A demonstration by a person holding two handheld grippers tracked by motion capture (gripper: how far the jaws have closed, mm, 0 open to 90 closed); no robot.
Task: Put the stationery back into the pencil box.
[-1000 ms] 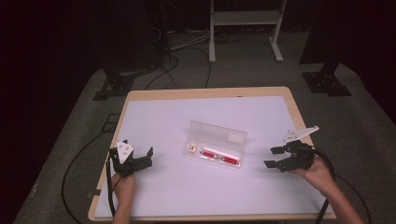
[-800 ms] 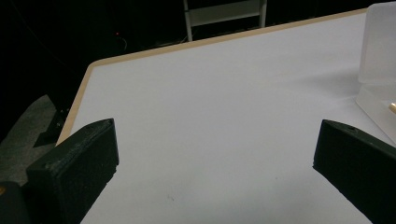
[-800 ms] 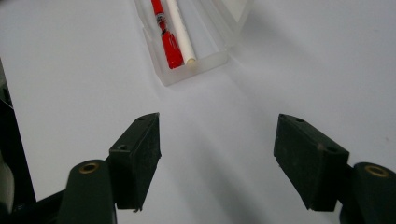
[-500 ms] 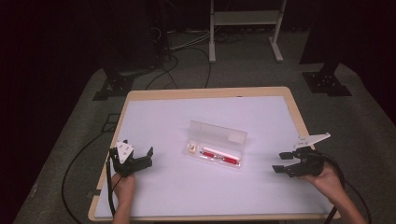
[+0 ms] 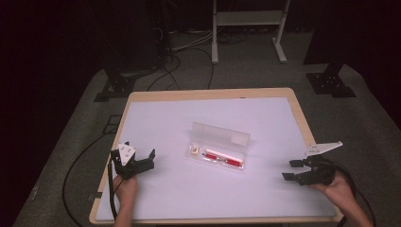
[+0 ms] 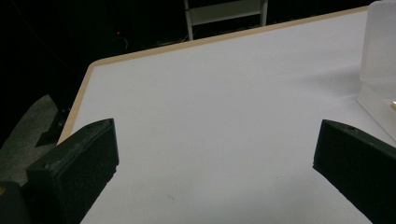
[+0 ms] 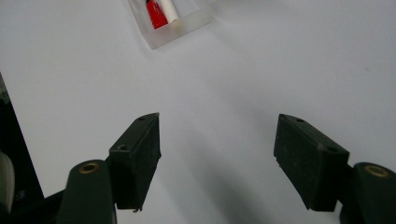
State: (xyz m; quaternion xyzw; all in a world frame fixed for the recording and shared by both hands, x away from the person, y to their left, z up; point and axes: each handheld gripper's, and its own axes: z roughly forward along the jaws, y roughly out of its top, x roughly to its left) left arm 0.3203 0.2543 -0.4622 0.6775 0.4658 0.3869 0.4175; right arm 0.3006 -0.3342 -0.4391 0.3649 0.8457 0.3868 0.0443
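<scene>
A clear plastic pencil case (image 5: 218, 149) lies open in the middle of the white table (image 5: 198, 118), its lid tipped up behind the tray. Inside the tray lie a red pen (image 5: 224, 160), a white pen (image 5: 222, 154) and a small eraser (image 5: 193, 151). My left gripper (image 5: 141, 159) rests open near the table's front left, with bare tabletop between its jaws; the case's corner (image 6: 380, 88) is at the right in the left gripper view. My right gripper (image 5: 292, 169) stands open near the front right edge, its jaws pointing at the case's end (image 7: 170, 18) with nothing between them.
The table has a wooden rim (image 5: 208, 93). Cables (image 5: 85, 156) trail from the grippers off the table's sides. Behind the table stand a white metal frame (image 5: 248, 28) and black stand bases (image 5: 331, 84) on grey floor.
My right gripper has moved to the right and toward the table's front edge, away from the case, its jaws still open. The left gripper has stayed where it was.
</scene>
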